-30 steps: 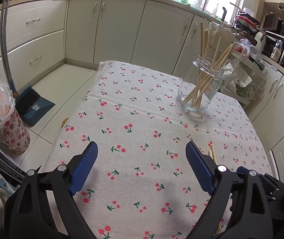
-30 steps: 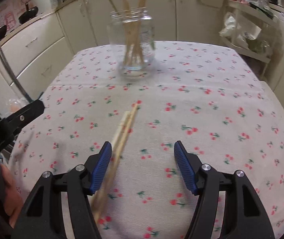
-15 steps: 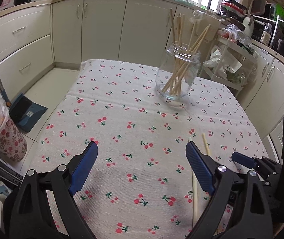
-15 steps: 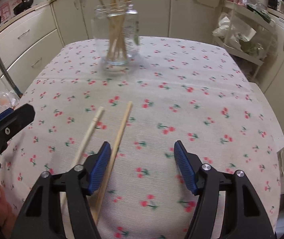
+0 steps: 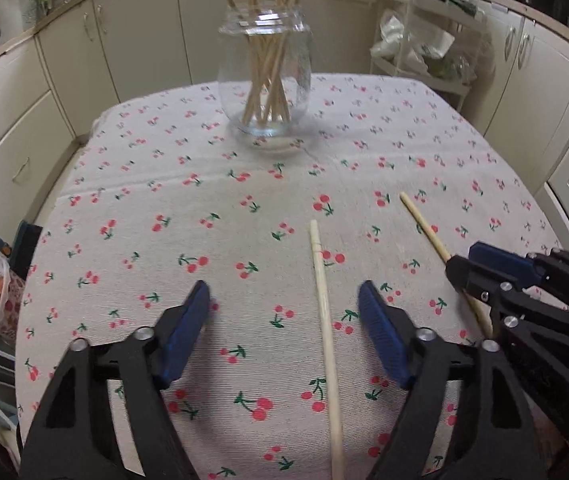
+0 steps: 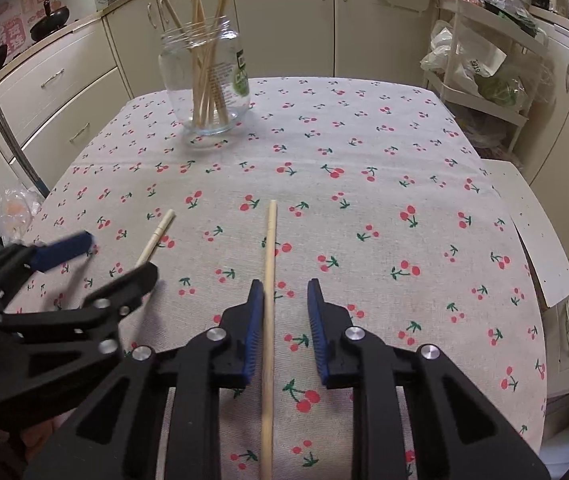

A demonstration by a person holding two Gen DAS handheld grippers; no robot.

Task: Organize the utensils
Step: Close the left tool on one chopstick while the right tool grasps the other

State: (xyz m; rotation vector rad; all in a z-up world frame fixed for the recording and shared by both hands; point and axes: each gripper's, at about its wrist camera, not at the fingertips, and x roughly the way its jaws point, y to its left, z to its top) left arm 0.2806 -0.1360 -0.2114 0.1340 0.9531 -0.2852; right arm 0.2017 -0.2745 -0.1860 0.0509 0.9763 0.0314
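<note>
Wooden chopstick [image 6: 269, 320] between right claw [image 6: 284, 300]

Left gripper [image 5: 284, 308]: angled down, jaws apart, just been closing; chopstick [image 5: 324, 304] between the pads, nearer the right-hand one in its own view, touched by neither. Right gripper [image 6: 285, 300]: angled down, jaws narrowed, just been closing; second chopstick [image 6: 270, 264] in gap, against left-hand pad, clear of the other. Grippers side by side, near each other.
</note>
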